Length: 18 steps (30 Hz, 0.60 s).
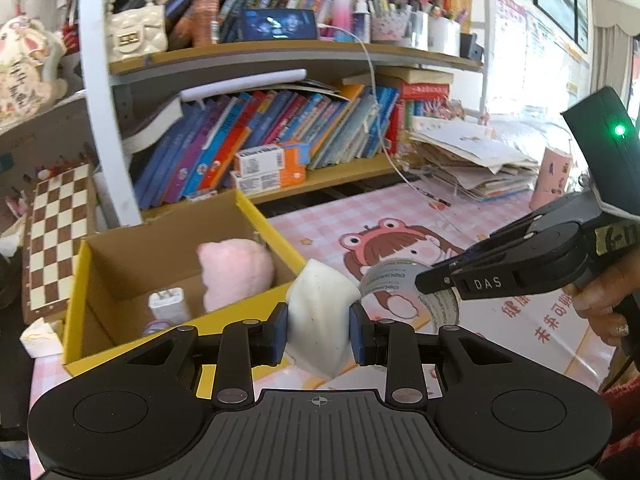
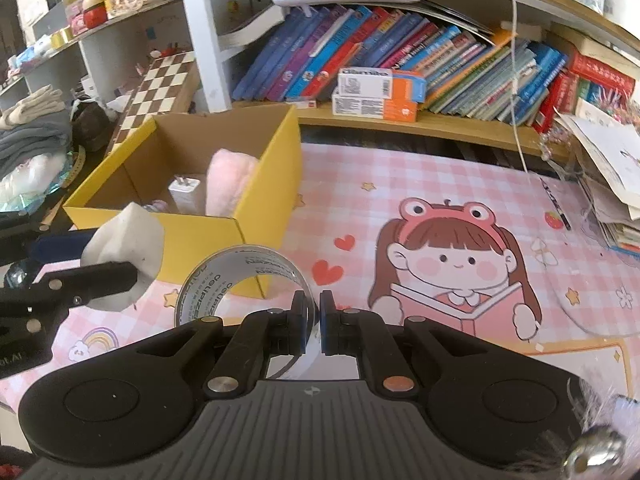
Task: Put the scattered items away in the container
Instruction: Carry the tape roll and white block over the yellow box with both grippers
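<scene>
Left wrist view: left gripper (image 1: 319,326) is clamped on a white squashed foam sponge block (image 1: 320,312), speckled with dark dots, held just beside the near wall of the open yellow cardboard box (image 1: 74,300). Right gripper (image 2: 313,322) pinches the wall of a clear printed tape roll (image 2: 240,280), above the pink checked cartoon mat (image 2: 440,184). Box holds a pink plush toy (image 1: 234,270) and a white charger plug (image 1: 168,304).

Open box (image 1: 276,220) top, shelf (image 1: 320,178) behind
</scene>
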Available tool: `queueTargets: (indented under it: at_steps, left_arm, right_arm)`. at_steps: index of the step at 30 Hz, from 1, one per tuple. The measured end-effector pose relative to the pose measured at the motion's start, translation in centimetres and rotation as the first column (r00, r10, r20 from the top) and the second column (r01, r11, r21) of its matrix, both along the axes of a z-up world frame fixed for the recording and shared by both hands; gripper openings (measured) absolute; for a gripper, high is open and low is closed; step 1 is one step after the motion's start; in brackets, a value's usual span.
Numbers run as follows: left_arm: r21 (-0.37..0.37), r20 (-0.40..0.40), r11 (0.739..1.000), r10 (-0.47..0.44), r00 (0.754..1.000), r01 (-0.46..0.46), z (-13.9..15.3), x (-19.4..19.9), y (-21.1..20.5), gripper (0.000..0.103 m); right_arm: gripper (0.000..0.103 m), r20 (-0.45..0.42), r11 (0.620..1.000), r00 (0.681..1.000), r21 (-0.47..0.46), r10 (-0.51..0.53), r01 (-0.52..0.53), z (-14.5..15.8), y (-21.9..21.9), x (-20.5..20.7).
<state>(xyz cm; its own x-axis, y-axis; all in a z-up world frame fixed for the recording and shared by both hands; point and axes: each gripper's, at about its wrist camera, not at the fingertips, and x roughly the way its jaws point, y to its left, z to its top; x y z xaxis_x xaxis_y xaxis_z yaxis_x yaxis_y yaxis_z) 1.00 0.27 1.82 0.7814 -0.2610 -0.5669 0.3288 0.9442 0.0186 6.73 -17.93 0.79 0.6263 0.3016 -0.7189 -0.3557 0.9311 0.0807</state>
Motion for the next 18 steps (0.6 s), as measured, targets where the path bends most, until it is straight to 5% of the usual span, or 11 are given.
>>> queueTargets:
  at_steps: [18]
  left_arm:
    - [-0.034,0.055,0.992,0.120,0.991,-0.118,1.6,1.7,6.2,0.029]
  right_arm:
    - [0.006,0.079,0.997,0.994,-0.026,0.079,-0.077,2.9,4.5,1.8]
